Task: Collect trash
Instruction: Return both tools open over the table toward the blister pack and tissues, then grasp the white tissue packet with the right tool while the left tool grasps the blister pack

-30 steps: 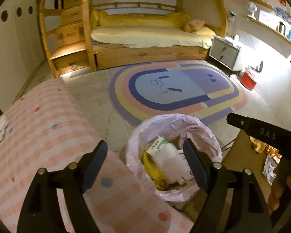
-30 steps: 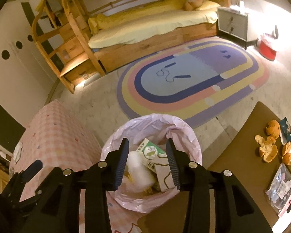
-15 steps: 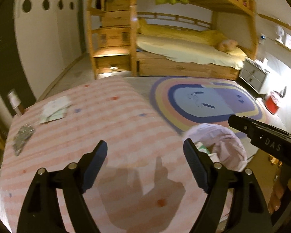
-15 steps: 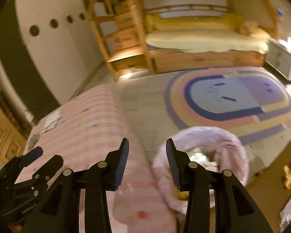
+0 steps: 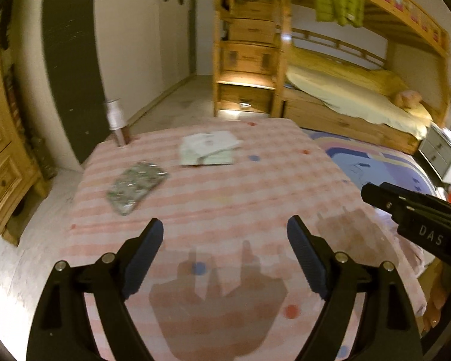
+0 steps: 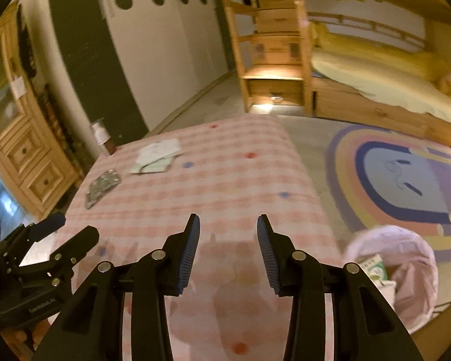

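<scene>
On the pink checked tablecloth [image 5: 255, 198] lie a silvery patterned wrapper [image 5: 136, 186] [image 6: 102, 185] and flattened pale green-and-white paper packaging [image 5: 209, 149] [image 6: 156, 156], both toward the far left. My left gripper [image 5: 225, 225] hovers over the near part of the cloth, its jaws wide and opening, nothing between them. My right gripper [image 6: 228, 219] hangs beside it to the right, open about halfway and empty. The bin with a pink bag [image 6: 400, 270] stands on the floor at the table's right, with cartons inside.
A small bottle with a white top [image 5: 117, 120] stands at the table's far left corner. Beyond are a wooden bunk bed [image 5: 345, 96] with drawer steps, a rainbow rug [image 6: 406, 180], and a wooden cabinet [image 6: 24, 138] at left. A brown surface borders the bin.
Both grippers have swung left, from above the bin to over the pink tablecloth. The wrapper and paper packaging have come into view; the bin now sits at the right edge.
</scene>
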